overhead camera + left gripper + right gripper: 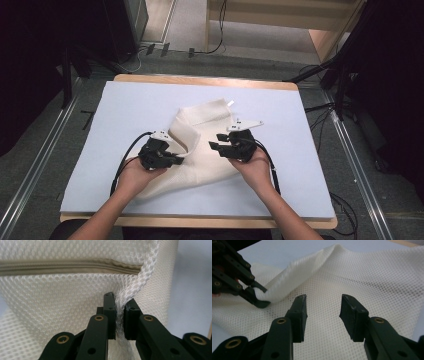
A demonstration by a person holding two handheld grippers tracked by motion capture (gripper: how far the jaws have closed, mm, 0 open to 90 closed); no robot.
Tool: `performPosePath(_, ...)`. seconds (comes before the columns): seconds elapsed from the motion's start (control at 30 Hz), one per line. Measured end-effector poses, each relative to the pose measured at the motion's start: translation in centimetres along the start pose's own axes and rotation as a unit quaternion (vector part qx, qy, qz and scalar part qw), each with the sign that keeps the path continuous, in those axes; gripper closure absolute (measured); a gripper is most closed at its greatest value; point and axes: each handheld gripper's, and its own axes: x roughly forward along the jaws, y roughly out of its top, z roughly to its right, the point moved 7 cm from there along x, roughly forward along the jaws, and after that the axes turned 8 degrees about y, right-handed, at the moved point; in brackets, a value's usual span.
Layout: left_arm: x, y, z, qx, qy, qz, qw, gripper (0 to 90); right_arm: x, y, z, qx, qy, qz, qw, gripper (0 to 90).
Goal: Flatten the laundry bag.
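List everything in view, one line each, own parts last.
mesh bag: 1, cream white, middle of the table, part folded over, partly raised
zipper: 1, beige, along the mesh bag, closed where it shows
tag: 1, white, at the bag's far corner
table cover: 1, pale blue-white, over the tabletop
table: 1, light wood, edges showing
cables: several, black, on the floor beyond the table
left claw: 1, black, shut on a fold of mesh
right claw: 1, black, open above the mesh

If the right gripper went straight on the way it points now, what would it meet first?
Probably the white mesh bag: the open right gripper points at its flat netting; the raised fold pinched by the left gripper lies off to one side.
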Motion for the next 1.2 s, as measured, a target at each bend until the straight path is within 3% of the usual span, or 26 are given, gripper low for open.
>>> performPosePath(0.17, 1.1, 0.2, 1.9, 0.009, -0.027, 0.001, 0.9996, 84.4, -1.3, 0.7, 0.3, 0.004, -0.008, 0.017, 0.9998, 57.0)
performPosePath(0.2, 1.6, 0.2, 2.6, 0.017, -0.032, -0.003, 0.9993, 84.5, -1.5, 0.9, 0.4, 0.006, -0.008, 0.02, 0.9997, 56.0)
performPosePath(0.37, 2.1, 0.3, 4.0, 0.042, -0.042, -0.01, 0.9982, 85.0, -1.6, 0.8, 0.5, 0.01, -0.009, 0.023, 0.9996, 52.2)
performPosePath(0.57, 2.7, 0.2, 5.2, 0.052, -0.054, -0.009, 0.9971, 85.2, -0.7, 0.4, 0.6, 0.006, -0.008, 0.009, 0.9999, 49.6)
performPosePath(0.73, 2.6, 0.2, 5.3, 0.047, -0.066, 0.001, 0.9967, 85.2, 1.3, -1.1, 1.5, 0.021, -0.004, -0.023, 0.9995, 45.9)
performPosePath(0.77, 2.7, 0.1, 5.2, 0.044, -0.066, 0.0, 0.9968, 85.1, 2.0, -1.7, 1.6, 0.033, 0.005, -0.038, 0.9987, 44.8)
performPosePath(0.83, 2.8, 0.0, 5.1, 0.042, -0.069, -0.001, 0.9967, 85.2, 2.3, -1.9, 1.6, 0.039, 0.01, -0.043, 0.9983, 45.5)
performPosePath(0.9, 2.8, -0.1, 4.9, 0.03, -0.074, 0.001, 0.9968, 85.1, 2.8, -2.1, 1.3, 0.044, 0.025, -0.051, 0.9974, 53.6)
performPosePath(1.03, 2.5, -0.1, 4.7, 0.02, -0.087, -0.002, 0.996, 82.6, 3.1, -2.4, 1.2, 0.046, 0.04, -0.07, 0.9957, 79.9)
performPosePath(1.1, 2.0, -0.1, 4.5, 0.014, -0.099, -0.002, 0.995, 76.3, 2.9, -2.3, 1.1, 0.046, 0.046, -0.073, 0.9952, 83.2)
performPosePath(1.2, 0.8, -0.1, 3.9, 0.013, -0.097, -0.004, 0.9952, 65.5, 2.8, -2.1, 0.8, 0.042, 0.05, -0.073, 0.9952, 83.7)
